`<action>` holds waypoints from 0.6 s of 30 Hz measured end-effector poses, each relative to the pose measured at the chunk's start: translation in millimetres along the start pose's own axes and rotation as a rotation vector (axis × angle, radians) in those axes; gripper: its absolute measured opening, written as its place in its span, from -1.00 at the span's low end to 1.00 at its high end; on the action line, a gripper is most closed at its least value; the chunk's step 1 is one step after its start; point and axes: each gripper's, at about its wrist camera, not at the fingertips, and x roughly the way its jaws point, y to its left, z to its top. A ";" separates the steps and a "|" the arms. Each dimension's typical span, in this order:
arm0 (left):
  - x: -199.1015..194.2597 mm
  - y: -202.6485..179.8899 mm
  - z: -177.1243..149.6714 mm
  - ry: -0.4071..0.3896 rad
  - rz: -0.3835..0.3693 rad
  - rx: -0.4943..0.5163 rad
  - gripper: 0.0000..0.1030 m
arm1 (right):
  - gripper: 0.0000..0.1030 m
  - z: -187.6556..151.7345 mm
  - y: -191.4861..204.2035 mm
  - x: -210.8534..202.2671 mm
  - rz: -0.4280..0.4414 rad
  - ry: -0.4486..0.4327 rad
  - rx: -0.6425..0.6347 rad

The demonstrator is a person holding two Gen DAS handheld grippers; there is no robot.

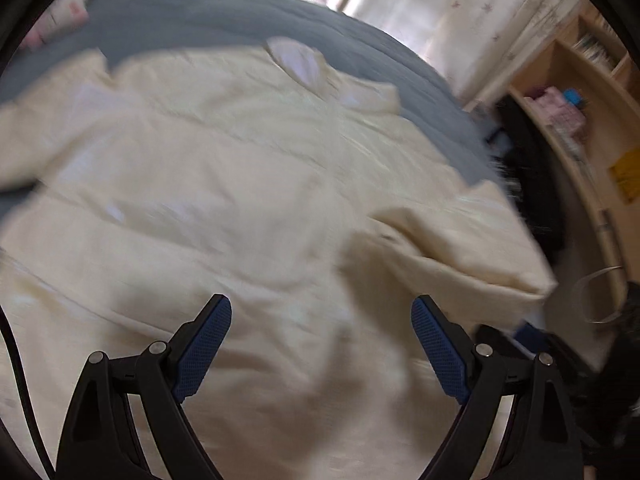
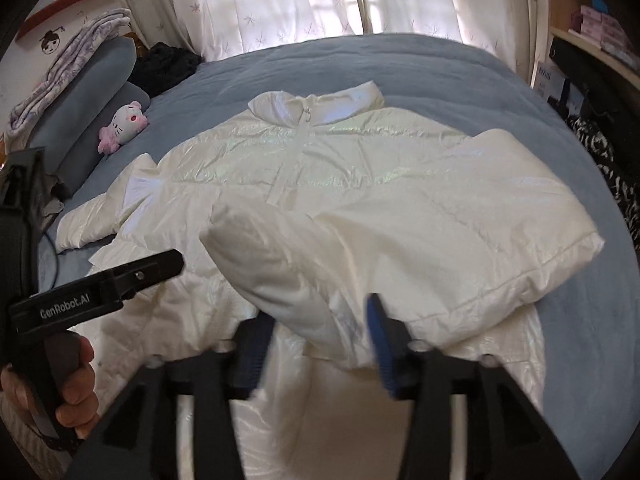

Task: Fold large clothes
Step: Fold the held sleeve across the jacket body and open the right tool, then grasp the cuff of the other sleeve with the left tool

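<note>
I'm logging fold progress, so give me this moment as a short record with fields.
garment: cream puffer jacket, zipped, front up
surface: blue-grey bedspread
right sleeve: folded across the chest
left sleeve: lying out to the side
left tool: open, above the jacket, holding nothing
right tool: open, cuff end between its fingers
also on bed: pink plush cat

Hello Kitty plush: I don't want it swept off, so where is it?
In the right wrist view, the Hello Kitty plush lies on the blue bedspread, far left, against the grey pillows, clear of the white jacket.
</note>
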 end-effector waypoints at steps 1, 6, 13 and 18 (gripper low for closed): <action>2.5 0.0 -0.2 0.017 -0.054 -0.023 0.76 | 0.26 -2.0 1.6 -3.0 -0.029 -0.016 -0.023; 13.6 -3.6 -4.7 0.076 -0.181 -0.073 0.76 | 0.30 -4.6 -3.1 0.7 -0.061 -0.023 -0.060; 26.3 -5.6 -10.6 0.134 -0.307 -0.131 0.76 | 0.30 -24.0 -10.1 -9.4 -0.016 -0.007 -0.031; 49.7 -16.7 -18.4 0.196 -0.306 -0.134 0.76 | 0.30 -41.8 -22.7 -28.9 0.033 -0.020 0.036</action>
